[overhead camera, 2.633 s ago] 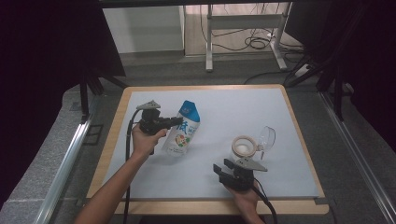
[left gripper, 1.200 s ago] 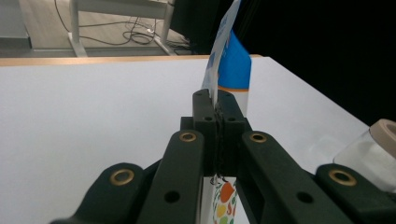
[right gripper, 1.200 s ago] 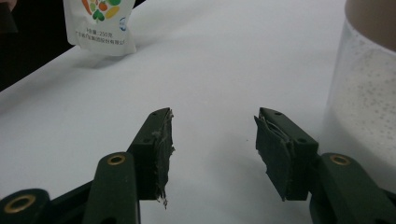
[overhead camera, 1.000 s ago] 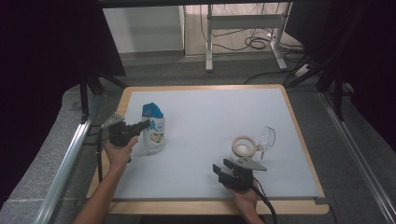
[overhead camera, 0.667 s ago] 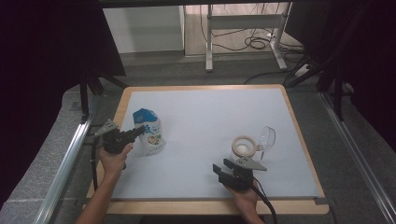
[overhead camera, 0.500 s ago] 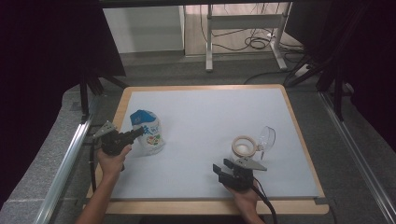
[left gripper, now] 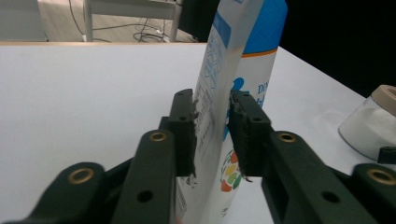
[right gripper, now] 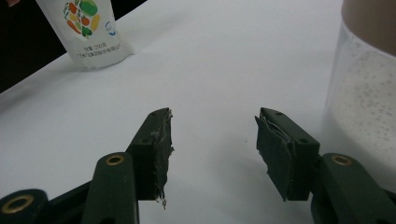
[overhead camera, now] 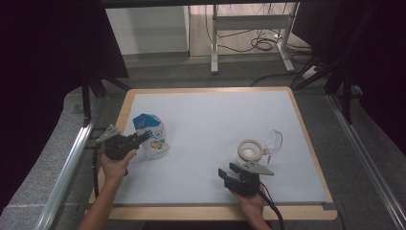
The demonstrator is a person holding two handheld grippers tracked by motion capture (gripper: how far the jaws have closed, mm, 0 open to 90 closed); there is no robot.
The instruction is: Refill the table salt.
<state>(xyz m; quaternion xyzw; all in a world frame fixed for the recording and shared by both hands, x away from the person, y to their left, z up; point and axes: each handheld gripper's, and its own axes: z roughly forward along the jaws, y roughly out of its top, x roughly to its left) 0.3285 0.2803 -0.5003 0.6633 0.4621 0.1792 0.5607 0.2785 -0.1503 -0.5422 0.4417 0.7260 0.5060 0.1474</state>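
Table (overhead camera: 210,103), white-topped with a wooden rim, carries three things. Largest is the pouch (overhead camera: 152,135), blue-topped with a vegetable print, standing upright near the left edge. Judged from its place and posture, the move to the left side looks finished and the set-down is the step in hand.

Jar (overhead camera: 250,150), with a tan rim and white powder showing through its wall in the right gripper view (right gripper: 362,88), stands right of centre. Clear lid (overhead camera: 273,142) lies just beside it, apart from the rim, so the jar stands open.

Left gripper (left gripper: 211,135): jaws have just been opening. The pouch's flat side seam (left gripper: 208,107) stands between them; the left pad looks at or very near the seam, the right pad shows a thin gap. Grip reads as released, pouch standing on its own base. From the high view the left gripper (overhead camera: 140,139) sits right at the pouch's left flank.

Right gripper (right gripper: 212,147): jaws apart with nothing between them, only bare table ahead, the jar close on one side. From above the right gripper (overhead camera: 232,170) rests just in front of the jar.

Left to do, as I judge it: back the left gripper off the pouch without tipping it. Jar and lid untouched.
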